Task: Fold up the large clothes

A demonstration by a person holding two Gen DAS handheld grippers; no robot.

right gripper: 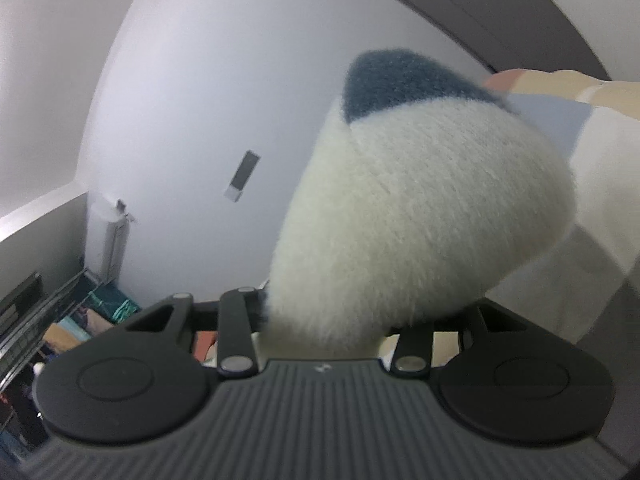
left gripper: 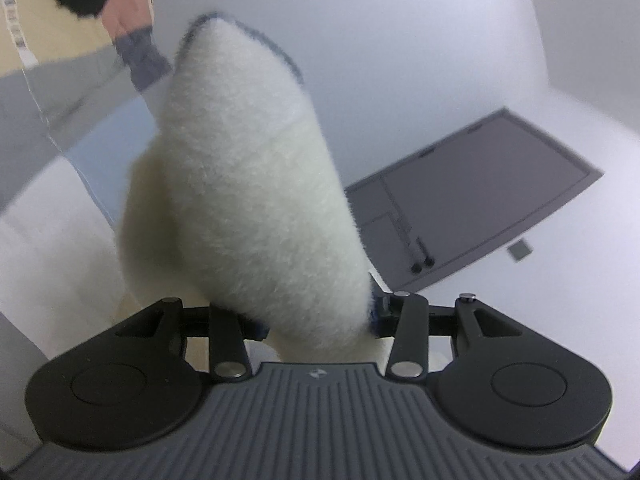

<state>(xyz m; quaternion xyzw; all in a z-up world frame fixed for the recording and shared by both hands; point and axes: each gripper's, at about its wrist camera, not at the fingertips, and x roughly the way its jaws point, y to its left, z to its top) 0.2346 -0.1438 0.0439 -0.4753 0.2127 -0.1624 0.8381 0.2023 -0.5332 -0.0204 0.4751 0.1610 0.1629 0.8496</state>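
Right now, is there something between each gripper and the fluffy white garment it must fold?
No. In both wrist views the fluffy white garment already sits in the left gripper and the right gripper, bunched between their fingers. Nothing visible separates them; where it goes next is not shown.

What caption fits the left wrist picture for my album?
Left gripper lifts a fluffy white garment with a dark blue edge, in front of a pale wall.

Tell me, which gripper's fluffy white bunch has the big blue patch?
The right gripper has it: a wide dark blue patch caps the top of its fluffy white cloth. The left gripper has a bunch showing only a thin blue edge.
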